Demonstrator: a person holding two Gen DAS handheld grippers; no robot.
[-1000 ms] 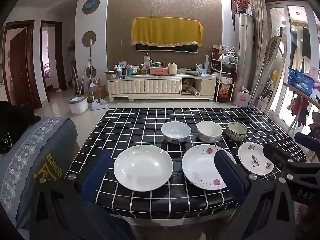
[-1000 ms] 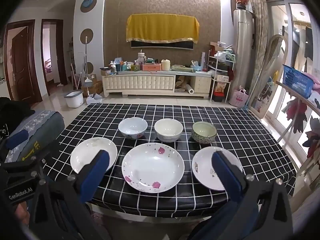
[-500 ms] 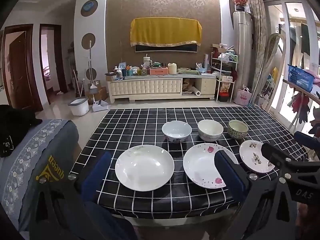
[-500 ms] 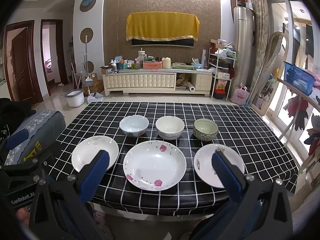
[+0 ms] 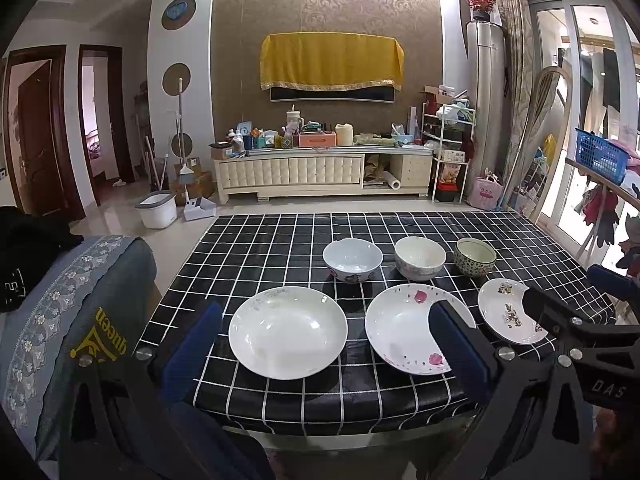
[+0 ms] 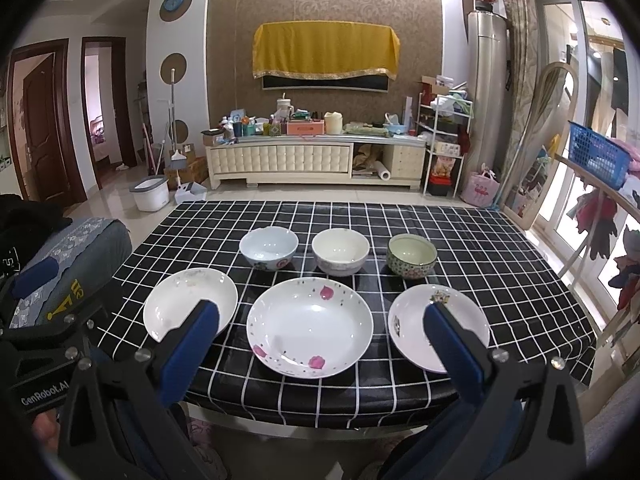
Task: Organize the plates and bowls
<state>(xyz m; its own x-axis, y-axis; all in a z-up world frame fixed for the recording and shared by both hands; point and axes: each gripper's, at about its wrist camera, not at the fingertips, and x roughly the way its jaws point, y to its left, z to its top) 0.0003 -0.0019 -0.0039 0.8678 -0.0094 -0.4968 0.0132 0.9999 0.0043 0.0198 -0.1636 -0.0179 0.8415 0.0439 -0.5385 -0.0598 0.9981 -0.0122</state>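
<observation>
Three plates are sitting along the table's near edge, three bowls behind. You're hovering both grippers spread wide, gripping nothing; stacking isn't started, so go for a rim.

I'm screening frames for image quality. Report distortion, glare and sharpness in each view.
Left wrist view: strong fisheye bowing with dark corner vignette; a small ceiling-light glare sits on the plain white plate; the table is sharp. Right wrist view: same barrel distortion; the windows at right are blown out; the pink-flowered plate is crisp.
</observation>
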